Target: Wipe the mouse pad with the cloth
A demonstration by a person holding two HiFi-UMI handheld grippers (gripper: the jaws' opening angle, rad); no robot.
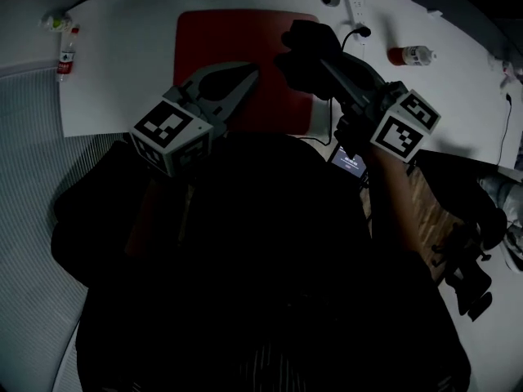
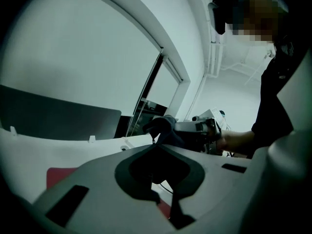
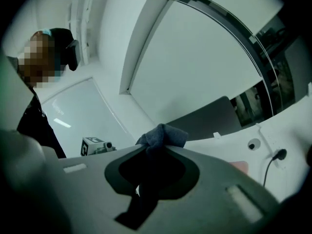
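Observation:
A red mouse pad [image 1: 237,47] lies on the white table [image 1: 122,64]. My right gripper [image 1: 315,55] hangs above the pad's right edge, shut on a dark bluish cloth [image 1: 304,49]. In the right gripper view the cloth [image 3: 163,134] bunches out past the closed tips of that gripper [image 3: 152,149], and a corner of the pad [image 3: 240,165] shows. My left gripper [image 1: 252,73] is over the pad's near middle, shut with nothing in it. In the left gripper view its tips [image 2: 157,146] meet, with the cloth [image 2: 163,126] just beyond them and the pad [image 2: 57,175] below.
A small bottle [image 1: 413,55] lies on the table at the right and another bottle [image 1: 66,55] stands at the left edge. A black cable [image 1: 353,33] runs by the pad's right side. A dark device [image 1: 349,162] sits below the right gripper.

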